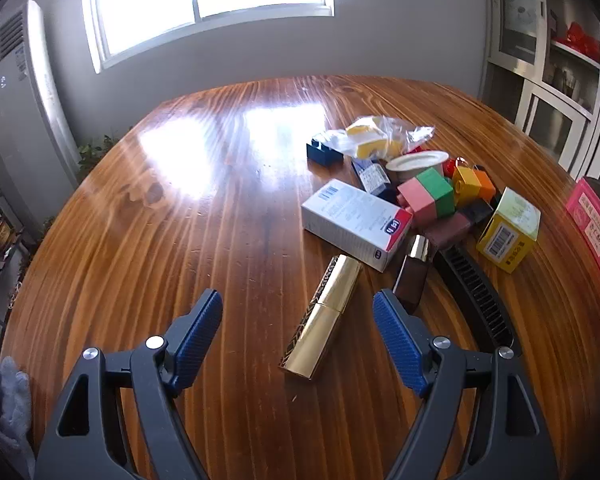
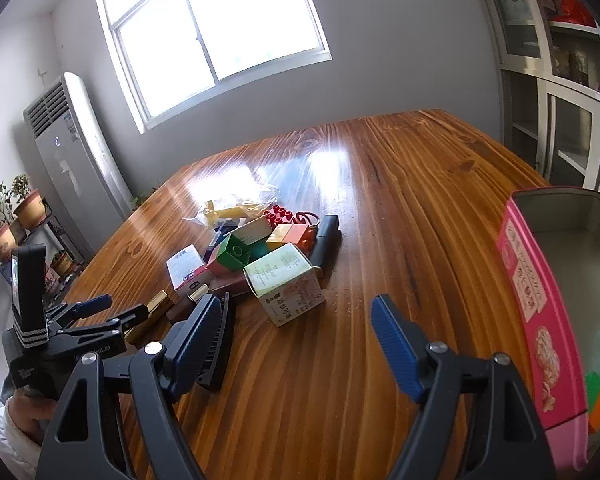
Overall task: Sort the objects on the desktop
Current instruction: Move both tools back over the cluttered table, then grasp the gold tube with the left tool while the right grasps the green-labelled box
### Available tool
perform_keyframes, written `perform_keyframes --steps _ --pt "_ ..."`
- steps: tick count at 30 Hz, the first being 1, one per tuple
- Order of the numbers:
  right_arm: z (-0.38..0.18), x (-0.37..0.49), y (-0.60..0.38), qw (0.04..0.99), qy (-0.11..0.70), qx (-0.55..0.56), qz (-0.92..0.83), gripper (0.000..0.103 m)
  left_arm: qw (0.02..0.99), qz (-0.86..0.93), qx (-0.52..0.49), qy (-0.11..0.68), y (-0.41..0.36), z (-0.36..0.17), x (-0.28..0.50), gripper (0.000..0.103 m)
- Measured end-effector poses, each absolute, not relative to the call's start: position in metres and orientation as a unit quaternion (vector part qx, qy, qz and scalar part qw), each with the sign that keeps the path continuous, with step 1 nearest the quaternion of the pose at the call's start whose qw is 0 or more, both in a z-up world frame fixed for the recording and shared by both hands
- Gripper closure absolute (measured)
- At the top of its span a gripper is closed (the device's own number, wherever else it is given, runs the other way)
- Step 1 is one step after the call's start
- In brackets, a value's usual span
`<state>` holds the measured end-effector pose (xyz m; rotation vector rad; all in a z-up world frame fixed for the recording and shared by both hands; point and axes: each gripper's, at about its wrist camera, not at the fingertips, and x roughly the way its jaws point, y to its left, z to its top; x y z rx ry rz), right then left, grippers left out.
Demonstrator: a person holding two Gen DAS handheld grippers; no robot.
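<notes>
Tongs on the left [image 1: 298,312] stand wide and empty, straddling a gold lipstick tube [image 1: 322,316] that lies near the desk's [image 1: 180,240] front edge, touching neither pad. It looks light, rigid and slick, so a grip across its square midsection seems safest. Right tongs [image 2: 296,328] also gape wide, holding nothing, between the pile's yellow-green carton [image 2: 284,288] and the pink tin [image 2: 540,320] at the right edge.
</notes>
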<state>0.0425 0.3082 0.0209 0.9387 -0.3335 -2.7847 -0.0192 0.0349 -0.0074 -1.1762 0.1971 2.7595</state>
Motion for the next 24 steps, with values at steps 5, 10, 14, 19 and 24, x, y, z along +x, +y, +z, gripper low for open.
perform_keyframes --steps 5,10,14,19,24 --pt "0.018 0.035 0.304 0.096 -0.111 0.324 -0.935 0.022 0.065 0.911 -0.402 0.061 0.034 -0.016 -0.027 0.022" --pt "0.015 0.028 0.301 0.100 -0.110 0.332 -0.932 0.022 0.066 0.905 -0.418 0.046 0.028 -0.024 -0.035 0.036" --pt "0.014 0.019 0.298 0.113 -0.111 0.340 -0.927 0.022 0.073 0.898 -0.432 0.048 0.032 -0.031 -0.042 0.039" --pt "0.014 0.002 0.290 0.124 -0.096 0.347 -0.925 0.022 0.086 0.896 -0.434 0.042 0.035 -0.031 -0.047 0.060" --pt "0.011 -0.012 0.281 0.128 -0.078 0.351 -0.924 0.022 0.090 0.898 -0.429 0.042 0.039 -0.030 -0.047 0.078"
